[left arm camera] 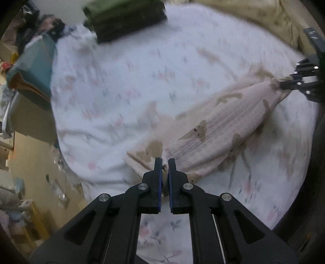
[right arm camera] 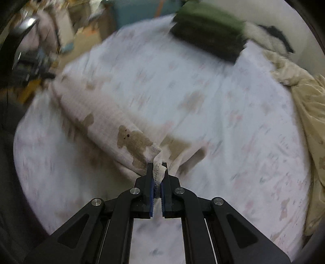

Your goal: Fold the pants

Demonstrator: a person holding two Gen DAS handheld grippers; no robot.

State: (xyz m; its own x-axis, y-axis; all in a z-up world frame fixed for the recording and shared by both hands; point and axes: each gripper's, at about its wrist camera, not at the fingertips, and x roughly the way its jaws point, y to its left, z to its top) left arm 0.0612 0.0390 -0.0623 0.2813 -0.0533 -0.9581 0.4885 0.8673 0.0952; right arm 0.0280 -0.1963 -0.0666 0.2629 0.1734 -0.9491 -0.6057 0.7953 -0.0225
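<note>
One pair of pale pink pants (left arm camera: 221, 126) printed with tan bear shapes hangs stretched between the two grippers, above a bed covered by a white sheet (left arm camera: 130, 85) with a faint pink and grey floral print. The left gripper (left arm camera: 165, 162) has its jaws pressed close together on a bunched edge of the fabric at one end of the garment. From there the pants run away and to the right in the left wrist view, ending at the right gripper (left arm camera: 281, 84), whose black fingers show at the far right edge pinching the other end. In the right wrist view, the right gripper (right arm camera: 157, 165) is pinching a gathered white-edged fold of the pants (right arm camera: 105, 121), which stretch up and to the left toward the blurred far side of the bed. Part of the garment droops below the taut line and touches the sheet (right arm camera: 223, 113).

Counted: one pair of pants, two grippers, one folded dark green garment (left arm camera: 126, 18) lying at the far end of the bed, well apart from the pants, and one crumpled beige blanket (right arm camera: 304, 113) along the bed's side. The green garment (right arm camera: 209, 34) also shows in the right wrist view. Both views are motion-blurred.
</note>
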